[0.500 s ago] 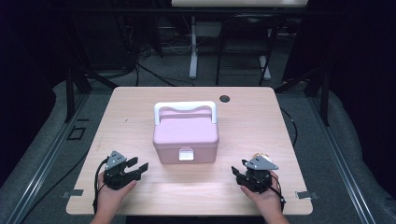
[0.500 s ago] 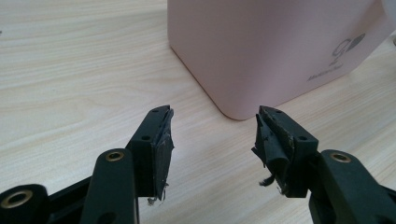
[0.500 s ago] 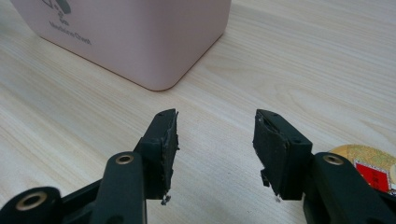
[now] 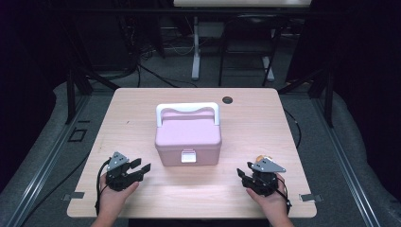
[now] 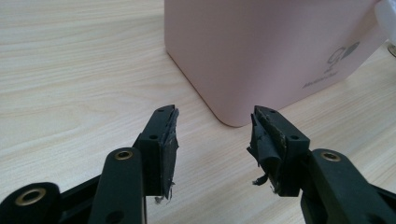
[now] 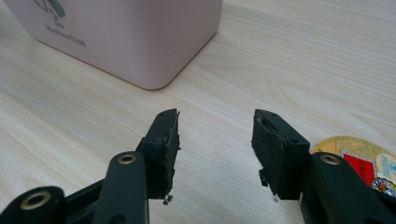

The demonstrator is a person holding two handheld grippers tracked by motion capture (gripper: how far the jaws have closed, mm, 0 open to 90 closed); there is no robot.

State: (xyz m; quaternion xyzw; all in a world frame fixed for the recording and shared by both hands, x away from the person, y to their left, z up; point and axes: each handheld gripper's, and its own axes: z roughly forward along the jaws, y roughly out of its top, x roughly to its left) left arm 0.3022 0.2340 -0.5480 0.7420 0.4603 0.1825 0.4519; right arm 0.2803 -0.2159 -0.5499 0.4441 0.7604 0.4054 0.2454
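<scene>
A pink box (image 4: 188,135) with a white handle (image 4: 187,109) and a white front latch (image 4: 187,156) stands shut in the middle of the wooden table (image 4: 255,118). My left gripper (image 4: 140,165) rests near the front left, held in a hand, and points toward the box. In the left gripper view its jaws stand open (image 5: 215,116) with nothing between them, and the box's corner (image 5: 261,51) is just ahead. My right gripper (image 4: 243,171) sits at the front right, also open and empty (image 6: 215,116), with the box (image 6: 126,37) ahead on its left.
A small round tin with a yellow and red label (image 4: 261,157) lies on the table right beside the right gripper (image 6: 364,156). A dark cable hole (image 4: 228,100) sits near the table's far edge. Bare wood surrounds the box on all sides.
</scene>
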